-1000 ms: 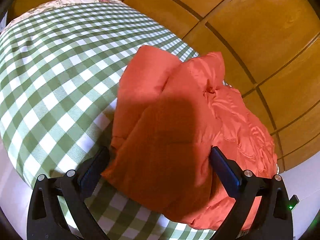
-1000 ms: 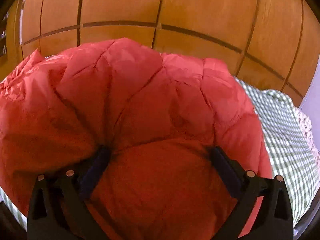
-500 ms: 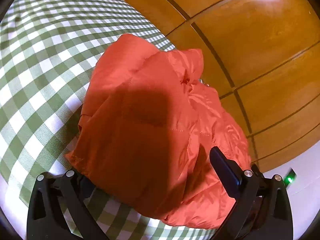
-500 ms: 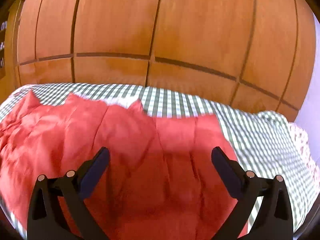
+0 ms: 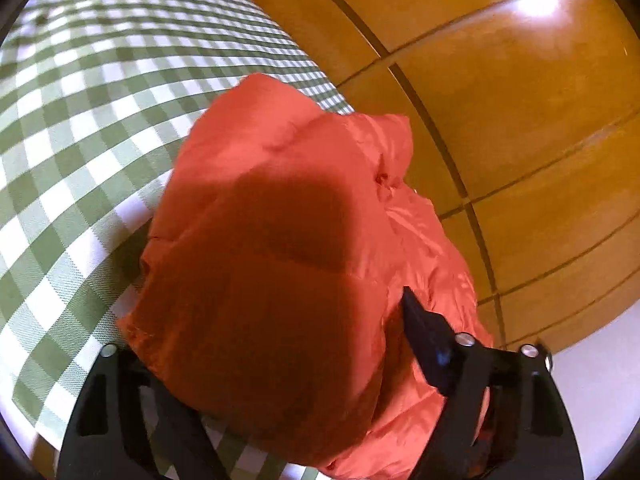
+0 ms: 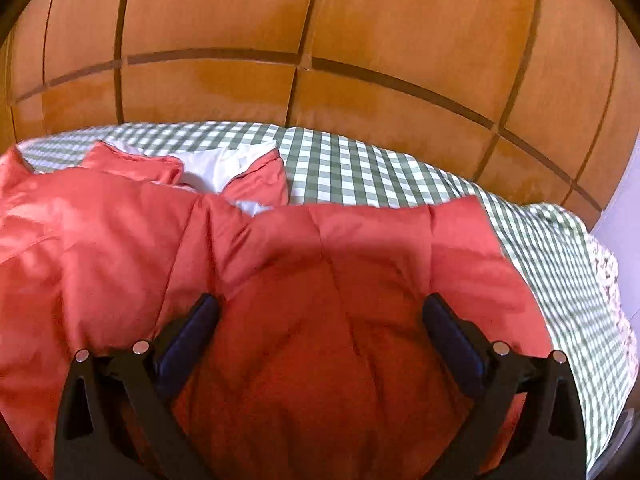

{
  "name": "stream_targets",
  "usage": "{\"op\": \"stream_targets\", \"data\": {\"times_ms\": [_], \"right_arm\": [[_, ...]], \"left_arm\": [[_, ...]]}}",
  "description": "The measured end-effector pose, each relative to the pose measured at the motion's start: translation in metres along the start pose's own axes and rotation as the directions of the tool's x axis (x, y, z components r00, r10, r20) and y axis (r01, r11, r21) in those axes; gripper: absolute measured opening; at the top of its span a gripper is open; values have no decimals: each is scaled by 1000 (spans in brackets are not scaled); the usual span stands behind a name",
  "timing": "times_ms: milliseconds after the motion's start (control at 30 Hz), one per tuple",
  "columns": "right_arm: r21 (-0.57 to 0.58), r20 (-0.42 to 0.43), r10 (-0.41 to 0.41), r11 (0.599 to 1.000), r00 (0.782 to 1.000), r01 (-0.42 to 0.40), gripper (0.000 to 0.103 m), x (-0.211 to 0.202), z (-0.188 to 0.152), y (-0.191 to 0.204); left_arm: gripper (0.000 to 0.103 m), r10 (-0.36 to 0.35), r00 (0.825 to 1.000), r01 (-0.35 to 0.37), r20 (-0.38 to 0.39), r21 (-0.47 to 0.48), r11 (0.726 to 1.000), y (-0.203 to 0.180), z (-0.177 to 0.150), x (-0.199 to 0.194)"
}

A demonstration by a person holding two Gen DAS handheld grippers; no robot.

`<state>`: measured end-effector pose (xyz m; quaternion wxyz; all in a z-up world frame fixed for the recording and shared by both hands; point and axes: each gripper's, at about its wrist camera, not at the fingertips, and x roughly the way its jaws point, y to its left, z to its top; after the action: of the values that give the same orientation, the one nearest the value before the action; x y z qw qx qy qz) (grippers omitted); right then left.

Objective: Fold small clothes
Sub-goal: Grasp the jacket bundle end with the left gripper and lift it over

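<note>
One view shows jacket's [image 6: 320, 300] white lining [image 6: 216, 168]

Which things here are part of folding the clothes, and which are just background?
Part of the job:
- red padded jacket, white lining showing
- left gripper, jaws closing with jacket fabric between them
- right gripper, open over the jacket

Just there:
- green checked cloth under the jacket
- wooden panelled wall behind

Sheeny quilted jacket [image 5: 280, 240], woven gingham cloth [image 5: 80, 120], glossy wood panelling [image 6: 360, 20]
</note>
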<state>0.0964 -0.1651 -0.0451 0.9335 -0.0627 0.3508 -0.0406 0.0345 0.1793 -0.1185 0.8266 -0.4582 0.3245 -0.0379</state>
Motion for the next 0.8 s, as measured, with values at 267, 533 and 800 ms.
{"op": "stream_targets", "data": {"times_ms": [267, 533, 800], "right_arm": [[-33, -6, 7, 999, 1000, -7, 101, -43, -39, 12], [3, 14, 10, 1000, 1000, -11, 101, -29, -53, 16], [21, 16, 29, 999, 999, -29, 101, -29, -56, 12]], "left_arm": [[55, -24, 999, 26, 20, -67, 997, 8, 1, 3], [28, -65, 998, 65, 7, -91, 994, 0, 7, -3], [23, -109, 993, 107, 51, 40, 993, -46, 13, -24]]}}
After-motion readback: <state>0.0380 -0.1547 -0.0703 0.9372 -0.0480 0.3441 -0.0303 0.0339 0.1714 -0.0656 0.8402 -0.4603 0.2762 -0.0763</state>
